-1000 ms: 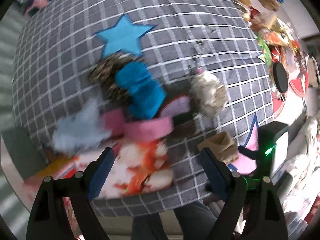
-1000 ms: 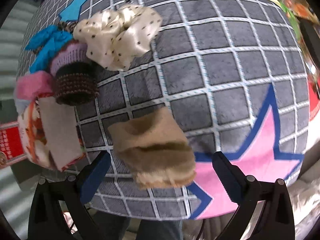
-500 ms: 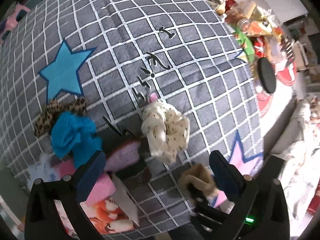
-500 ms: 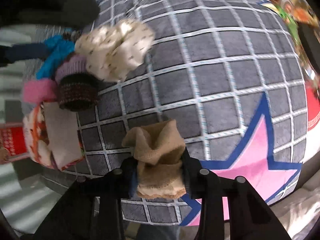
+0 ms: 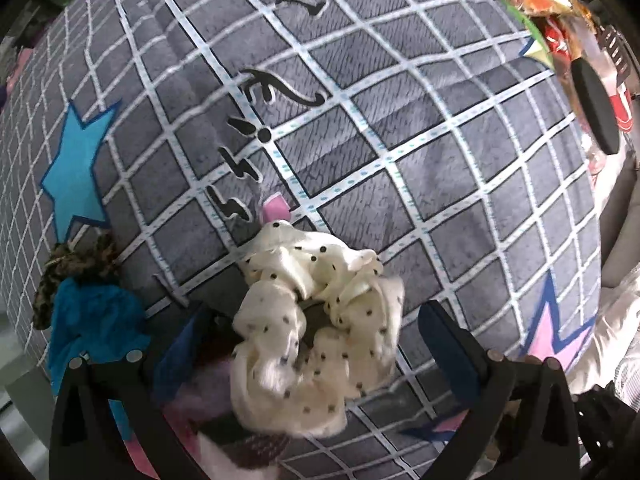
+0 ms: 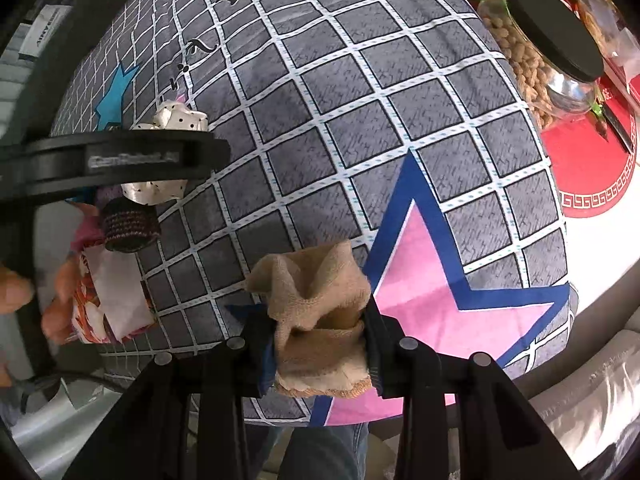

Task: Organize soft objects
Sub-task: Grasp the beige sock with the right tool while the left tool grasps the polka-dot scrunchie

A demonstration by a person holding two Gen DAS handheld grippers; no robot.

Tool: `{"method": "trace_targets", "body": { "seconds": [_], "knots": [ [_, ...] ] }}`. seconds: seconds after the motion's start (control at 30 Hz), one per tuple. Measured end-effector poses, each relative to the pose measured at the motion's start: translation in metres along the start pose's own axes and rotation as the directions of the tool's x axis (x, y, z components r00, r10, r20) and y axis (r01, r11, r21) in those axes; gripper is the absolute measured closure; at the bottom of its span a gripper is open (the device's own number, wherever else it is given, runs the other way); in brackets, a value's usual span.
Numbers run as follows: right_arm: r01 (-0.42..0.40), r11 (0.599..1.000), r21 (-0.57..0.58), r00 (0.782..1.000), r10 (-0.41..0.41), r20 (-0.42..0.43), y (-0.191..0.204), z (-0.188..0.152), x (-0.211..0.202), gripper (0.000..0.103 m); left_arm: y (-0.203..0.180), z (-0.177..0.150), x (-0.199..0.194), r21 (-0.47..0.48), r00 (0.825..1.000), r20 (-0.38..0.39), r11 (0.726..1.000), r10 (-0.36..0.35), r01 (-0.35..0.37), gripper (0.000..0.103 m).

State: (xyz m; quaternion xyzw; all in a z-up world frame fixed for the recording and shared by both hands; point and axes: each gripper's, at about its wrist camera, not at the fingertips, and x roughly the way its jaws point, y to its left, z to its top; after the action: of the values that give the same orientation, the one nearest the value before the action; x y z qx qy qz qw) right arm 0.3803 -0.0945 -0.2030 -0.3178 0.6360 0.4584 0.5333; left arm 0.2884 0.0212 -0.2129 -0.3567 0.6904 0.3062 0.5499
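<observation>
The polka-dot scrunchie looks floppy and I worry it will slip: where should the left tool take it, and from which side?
Come straight down from above, as the open left tool already points. The scrunchie lies flat as a ruffled ring with a dark centre hole, so close across the whole ring, bunching both sides together. That probably holds better than pinching one loose satin ruffle.
</observation>
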Motion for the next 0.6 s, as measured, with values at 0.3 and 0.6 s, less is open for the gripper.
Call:
{"method": "trace_targets", "body": {
  "seconds": [0.3, 0.6],
  "knots": [
    [-0.026, 0.999, 0.027, 1.000, 0.026, 0.005, -0.016, 0.018, -0.008, 0.066, -0.008, 0.010, -0.001, 0.015, 1.000, -0.007, 1.000, 0.006, -0.006, 0.021],
    [-0.029, 0.999, 0.039, 0.998, 0.027, 0.058, -0.016, 0.034, -0.049, 0.066, 0.008, 0.024, -0.042, -0.050, 0.993, 0.038, 0.992, -0.111, 0.113, 0.074]
  ]
}}
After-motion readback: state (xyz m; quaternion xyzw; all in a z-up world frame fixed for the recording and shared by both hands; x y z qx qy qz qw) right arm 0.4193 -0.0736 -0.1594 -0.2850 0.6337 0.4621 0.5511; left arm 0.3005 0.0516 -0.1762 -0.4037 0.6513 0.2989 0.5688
